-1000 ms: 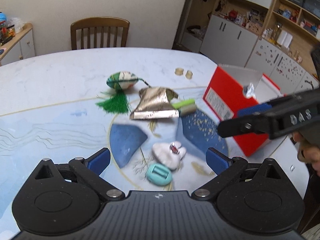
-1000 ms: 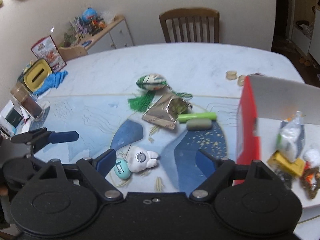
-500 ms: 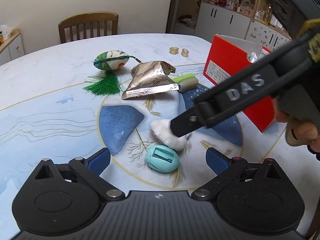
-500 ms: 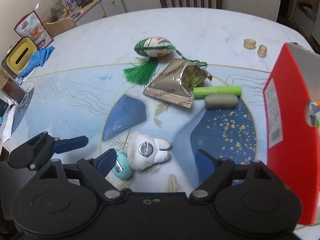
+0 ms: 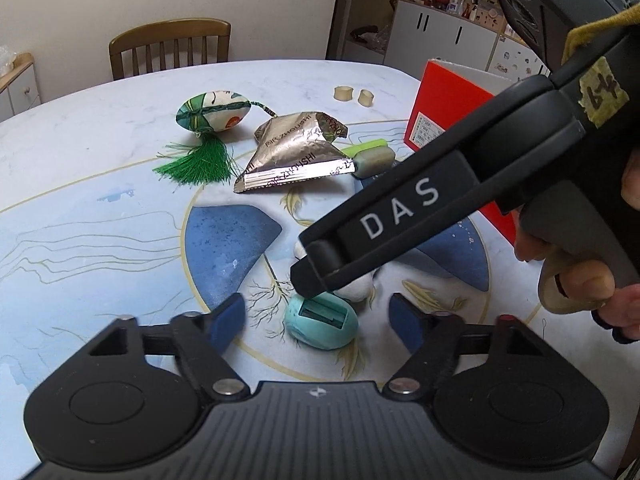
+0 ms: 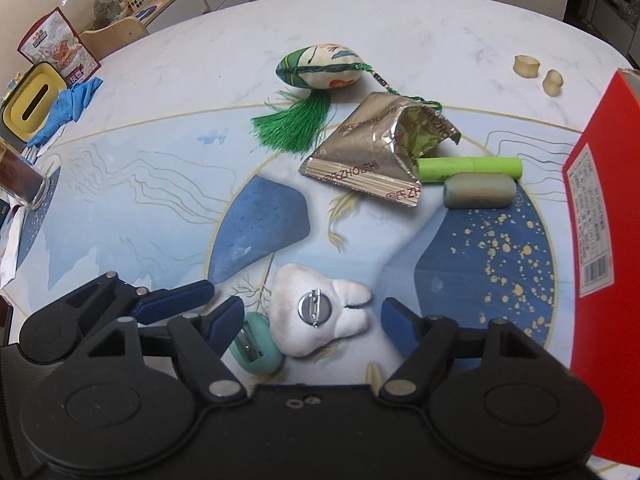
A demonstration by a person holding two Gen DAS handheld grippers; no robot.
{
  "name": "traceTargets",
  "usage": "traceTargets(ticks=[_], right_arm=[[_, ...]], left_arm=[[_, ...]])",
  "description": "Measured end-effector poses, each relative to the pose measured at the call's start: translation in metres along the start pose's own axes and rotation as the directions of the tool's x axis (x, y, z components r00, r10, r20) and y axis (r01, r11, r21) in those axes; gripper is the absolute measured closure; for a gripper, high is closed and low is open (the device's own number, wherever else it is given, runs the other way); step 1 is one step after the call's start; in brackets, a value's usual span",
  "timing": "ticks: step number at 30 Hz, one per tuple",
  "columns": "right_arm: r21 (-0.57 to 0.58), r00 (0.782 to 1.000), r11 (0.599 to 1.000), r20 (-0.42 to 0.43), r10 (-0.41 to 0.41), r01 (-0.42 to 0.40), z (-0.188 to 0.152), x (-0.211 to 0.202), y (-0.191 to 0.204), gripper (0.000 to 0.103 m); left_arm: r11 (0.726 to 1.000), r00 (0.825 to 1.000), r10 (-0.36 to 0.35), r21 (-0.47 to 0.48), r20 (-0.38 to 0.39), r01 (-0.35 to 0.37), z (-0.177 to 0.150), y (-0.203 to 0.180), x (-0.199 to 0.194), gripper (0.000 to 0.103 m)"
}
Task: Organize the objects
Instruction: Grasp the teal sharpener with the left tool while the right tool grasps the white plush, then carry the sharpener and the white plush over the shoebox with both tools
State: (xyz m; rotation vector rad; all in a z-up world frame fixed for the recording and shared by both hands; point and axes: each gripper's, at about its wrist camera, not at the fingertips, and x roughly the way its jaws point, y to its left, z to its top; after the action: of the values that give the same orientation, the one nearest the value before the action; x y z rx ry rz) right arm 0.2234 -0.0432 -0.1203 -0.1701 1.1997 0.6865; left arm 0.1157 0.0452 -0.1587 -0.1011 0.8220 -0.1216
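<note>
A teal egg-shaped sharpener point(image 5: 320, 326) lies on the patterned table between the fingers of my left gripper point(image 5: 316, 322), whose jaws are closing; gaps still show at both pads. Just behind it lies a white tooth-shaped plush with a metal pin point(image 6: 316, 316). It sits between the fingers of my right gripper point(image 6: 312, 320), also closing, with neither pad touching it. In the left wrist view one black finger point(image 5: 400, 216) of the right gripper crosses over the plush and hides most of it. The sharpener point(image 6: 254, 346) shows beside the right gripper's left finger.
A red box point(image 6: 600, 240) stands at the right. Farther back lie a foil packet point(image 6: 376, 156), a green stick point(image 6: 472, 168), a grey-green block point(image 6: 478, 191), a tasselled sachet point(image 6: 320, 66) and two beige pieces point(image 6: 526, 66). A chair point(image 5: 170, 50) stands behind the table.
Both grippers have sunk toward the table. The left jaws have narrowed around the sharpener. The right gripper has come in over the tooth plush, its jaws narrowing too.
</note>
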Motion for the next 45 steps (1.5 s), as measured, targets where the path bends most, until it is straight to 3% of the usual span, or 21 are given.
traceTargets(ticks=[11, 18, 29, 35, 45], right_arm=[[0.017, 1.0, 1.0, -0.002, 0.0, 0.0, 0.001, 0.005, 0.0, 0.047], [0.01, 1.0, 1.0, 0.007, -0.013, 0.013, 0.0, 0.004, 0.003, 0.051], [0.042, 1.0, 0.999, 0.028, -0.002, 0.001, -0.005, -0.008, -0.002, 0.055], [0.084, 0.997, 0.996, 0.078, 0.013, -0.019, -0.007, -0.031, -0.012, 0.055], [0.131, 0.993, 0.991, 0.118, 0.013, -0.028, -0.007, -0.085, -0.032, 0.055]], left_arm=[[1.0, 1.0, 0.007, 0.01, 0.001, -0.007, 0.0, -0.001, -0.001, 0.048], [1.0, 1.0, 0.005, 0.017, -0.007, -0.005, -0.004, -0.003, -0.005, 0.065], [1.0, 1.0, -0.025, 0.007, -0.004, 0.025, -0.001, -0.01, -0.017, 0.065], [0.997, 0.997, -0.075, -0.005, 0.024, 0.076, 0.008, -0.015, -0.034, 0.065], [0.999, 0.999, -0.034, -0.038, 0.032, 0.035, 0.036, -0.03, -0.052, 0.065]])
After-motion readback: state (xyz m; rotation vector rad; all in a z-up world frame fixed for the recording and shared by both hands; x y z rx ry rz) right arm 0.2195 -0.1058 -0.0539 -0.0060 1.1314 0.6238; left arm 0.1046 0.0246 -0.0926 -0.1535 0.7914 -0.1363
